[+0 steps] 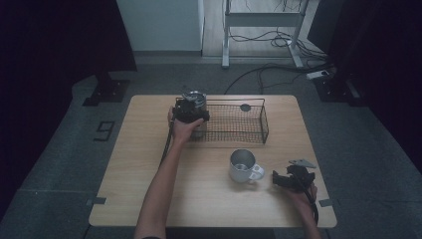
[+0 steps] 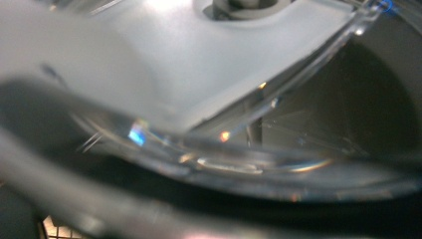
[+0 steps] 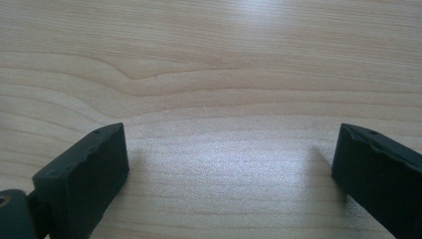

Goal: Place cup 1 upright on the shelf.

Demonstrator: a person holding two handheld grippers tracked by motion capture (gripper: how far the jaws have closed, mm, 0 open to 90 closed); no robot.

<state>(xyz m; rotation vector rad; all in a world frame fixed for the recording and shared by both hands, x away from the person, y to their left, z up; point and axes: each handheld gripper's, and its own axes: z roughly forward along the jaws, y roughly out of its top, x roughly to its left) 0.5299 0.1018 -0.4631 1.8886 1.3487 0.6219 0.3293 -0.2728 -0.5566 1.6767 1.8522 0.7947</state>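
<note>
At the basket's left end: left gripper (image 1: 190, 110) over a clear glass jar (image 1: 197, 99), pressed close against it.
Jar, up close: smooth transparent wall (image 2: 298, 99), curved rim, frosted grey plate across the top; badly blurred.
Left grip: cannot tell whether clamped on the jar or just beside it; own jaws lost in blur.
Basket (image 1: 259, 119): black wire mesh, long rectangular box, thin rod rim, far middle of the table.
Mug (image 1: 243, 167): dull metal, round, looped handle, upright, near the table's front right.
Right gripper (image 3: 229, 164): resting low on the table, jaws spread wide, blocky matte black, nothing between.
Table (image 1: 149, 149): pale wood, flowing grain.
</note>
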